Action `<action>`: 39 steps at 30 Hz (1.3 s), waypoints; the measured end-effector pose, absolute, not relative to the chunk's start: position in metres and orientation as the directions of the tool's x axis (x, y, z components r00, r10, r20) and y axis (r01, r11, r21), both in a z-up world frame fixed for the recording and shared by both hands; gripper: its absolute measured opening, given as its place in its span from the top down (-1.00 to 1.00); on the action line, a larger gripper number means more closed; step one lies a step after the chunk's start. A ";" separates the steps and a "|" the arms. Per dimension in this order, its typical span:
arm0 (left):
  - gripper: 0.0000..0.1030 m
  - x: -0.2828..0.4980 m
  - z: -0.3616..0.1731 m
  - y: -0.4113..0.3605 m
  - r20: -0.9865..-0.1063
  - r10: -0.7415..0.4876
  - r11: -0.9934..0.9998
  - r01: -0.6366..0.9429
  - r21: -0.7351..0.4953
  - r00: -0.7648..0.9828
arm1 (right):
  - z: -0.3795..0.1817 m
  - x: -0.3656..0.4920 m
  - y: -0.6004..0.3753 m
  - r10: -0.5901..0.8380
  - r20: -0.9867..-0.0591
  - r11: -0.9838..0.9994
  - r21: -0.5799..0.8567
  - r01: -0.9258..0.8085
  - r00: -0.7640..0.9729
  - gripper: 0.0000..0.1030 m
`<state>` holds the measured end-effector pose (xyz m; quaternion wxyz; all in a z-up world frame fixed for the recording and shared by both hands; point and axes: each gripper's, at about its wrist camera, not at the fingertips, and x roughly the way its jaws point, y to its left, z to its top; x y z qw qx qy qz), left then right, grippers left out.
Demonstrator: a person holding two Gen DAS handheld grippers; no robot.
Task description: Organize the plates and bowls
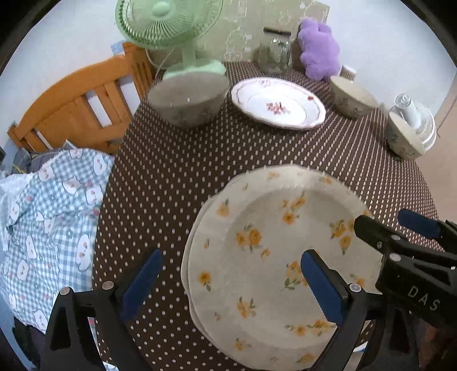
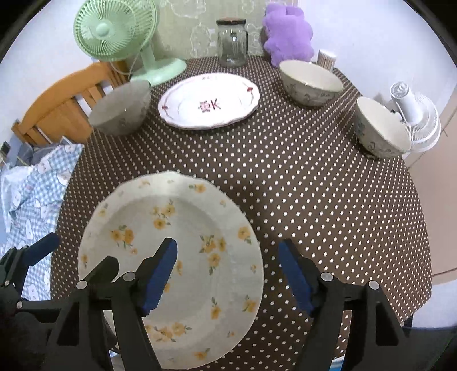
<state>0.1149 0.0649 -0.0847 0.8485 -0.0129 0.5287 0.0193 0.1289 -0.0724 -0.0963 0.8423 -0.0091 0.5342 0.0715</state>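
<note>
A yellow-flowered plate [image 1: 274, 256] [image 2: 182, 256] lies at the near edge of the dotted table [image 1: 177, 177] [image 2: 314, 185], on top of another plate whose rim shows at its left. A pink-flowered plate [image 1: 277, 102] [image 2: 208, 102] lies at the far middle. Three floral bowls stand around it: far left [image 1: 188, 97] [image 2: 120, 110], far right [image 1: 352, 97] [image 2: 310, 82], right edge [image 1: 402, 137] [image 2: 381, 128]. My left gripper [image 1: 231, 282] is open, straddling the yellow plate's left rim. My right gripper [image 2: 228, 274] is open over its right rim, and shows in the left wrist view [image 1: 400, 225].
A green fan [image 1: 171, 25] [image 2: 120, 37], a glass jar [image 1: 274, 54] [image 2: 232, 42] and a purple plush [image 1: 318, 48] [image 2: 288, 34] stand at the table's back. A white fan [image 2: 414, 114] is at the right. A wooden chair [image 1: 80, 105] with checked cloth [image 1: 48, 222] is at the left.
</note>
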 end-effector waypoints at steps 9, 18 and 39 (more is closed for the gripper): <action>-0.84 0.139 -0.067 0.043 -0.880 0.054 0.995 -0.098 0.008 0.472 | -0.069 0.155 -0.093 0.166 -0.881 0.981 0.101 -0.166 0.444 -0.48; -0.82 0.175 -0.053 0.023 -0.859 0.092 0.988 -0.157 0.014 0.504 | -0.057 0.199 -0.113 0.201 -0.853 0.973 0.116 -0.201 0.482 -0.48; -0.54 0.261 -0.081 0.016 -0.853 0.171 0.959 -0.282 0.030 0.493 | -0.083 0.303 -0.112 0.225 -0.843 0.966 0.127 -0.225 0.489 -0.48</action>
